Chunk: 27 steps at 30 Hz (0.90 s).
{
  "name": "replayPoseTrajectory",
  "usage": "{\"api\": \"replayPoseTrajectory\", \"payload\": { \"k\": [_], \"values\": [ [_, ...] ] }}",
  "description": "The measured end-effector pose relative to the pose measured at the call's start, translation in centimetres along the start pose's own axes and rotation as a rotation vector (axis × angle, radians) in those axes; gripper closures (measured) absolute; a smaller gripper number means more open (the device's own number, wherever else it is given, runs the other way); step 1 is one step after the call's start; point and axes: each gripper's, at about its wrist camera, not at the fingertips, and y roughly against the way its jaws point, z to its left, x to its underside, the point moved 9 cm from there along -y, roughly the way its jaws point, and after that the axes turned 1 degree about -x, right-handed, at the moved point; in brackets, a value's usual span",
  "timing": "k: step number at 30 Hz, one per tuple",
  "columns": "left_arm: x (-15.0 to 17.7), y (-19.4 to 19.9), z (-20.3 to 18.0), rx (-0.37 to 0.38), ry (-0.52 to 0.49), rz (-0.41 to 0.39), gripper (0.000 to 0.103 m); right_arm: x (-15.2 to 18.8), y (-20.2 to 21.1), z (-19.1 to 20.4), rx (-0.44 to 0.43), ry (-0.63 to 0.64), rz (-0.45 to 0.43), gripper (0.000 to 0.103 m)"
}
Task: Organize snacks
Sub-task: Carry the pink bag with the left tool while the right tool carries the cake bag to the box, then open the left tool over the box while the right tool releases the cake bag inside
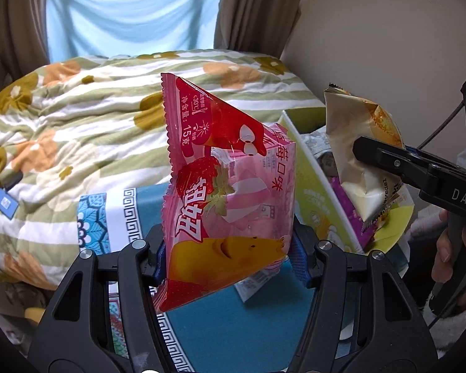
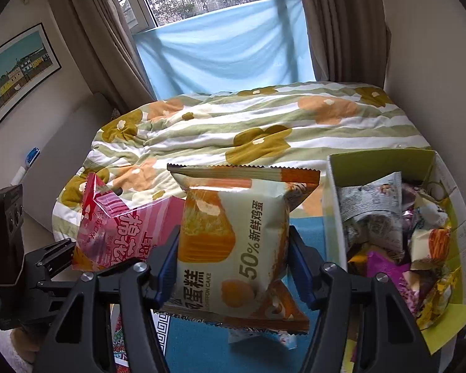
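Left fingers: the blue pads pressed from both sides on the lower part of a pink strawberry packet, so the left gripper was clamped on it.
Pink strawberry packet: it stood up from the pads, held off the surface, tilted, with its serrated top edge toward the bed; from the right wrist view the same packet appeared at the left, beside the other packet.
Right fingers: the blue pads squeezed a cream and orange chiffon cake packet at both sides, so the right gripper was holding it.
Chiffon cake packet: lifted, lying across the fingers with its print sideways; from the left wrist view it hung near the box, pinched by the right gripper.
Right hand: bare fingers wrapped the black handle at the right edge.
Green box: the open carton sat just right of the cake packet and held a heap of other wrapped snacks, grey, purple, yellow and orange.
Surface below: a teal cloth with a patterned border lay under both grippers; one small pale packet lay on it.
Beyond: a floral striped quilt on a bed, a blue sheet over the window, brown curtains, a framed picture on the left wall.
Quilt extras: a blue phone-like thing rested on the quilt at left.
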Motion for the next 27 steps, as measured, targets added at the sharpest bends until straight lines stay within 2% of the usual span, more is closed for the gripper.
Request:
{"api": "replayPoseTrajectory", "payload": {
  "k": [8,16,18,19,20,23,27],
  "values": [
    [-2.7,-3.0,-13.4,0.074,-0.036,-0.012,0.046,-1.4,7.4,-11.2,0.073,-0.005,-0.058,0.045],
    [-2.4,-7.7,-22.8,0.145,0.0,0.067,0.046,-1.6,10.6,-20.4,0.086,-0.037,-0.055,0.045],
    [-2.0,-8.8,-24.1,0.151,-0.002,0.097,0.045,-1.7,10.9,-21.8,0.079,-0.036,-0.048,0.045],
    [-1.6,-9.4,-24.7,0.149,-0.003,0.117,0.04,-1.8,11.0,-22.4,0.076,-0.034,-0.045,0.045],
    [-1.3,-9.9,-25.1,0.141,-0.001,0.133,0.028,-1.9,10.9,-22.9,0.074,-0.034,-0.044,0.045],
    [0.0,-10.2,-25.1,0.097,0.005,0.147,0.009,-1.8,10.7,-24.2,0.061,-0.04,-0.037,0.045],
    [0.8,-10.0,-23.1,0.012,0.015,0.151,0.008,-1.5,10.3,-25.1,0.043,-0.05,-0.029,0.045]
  ]
}}
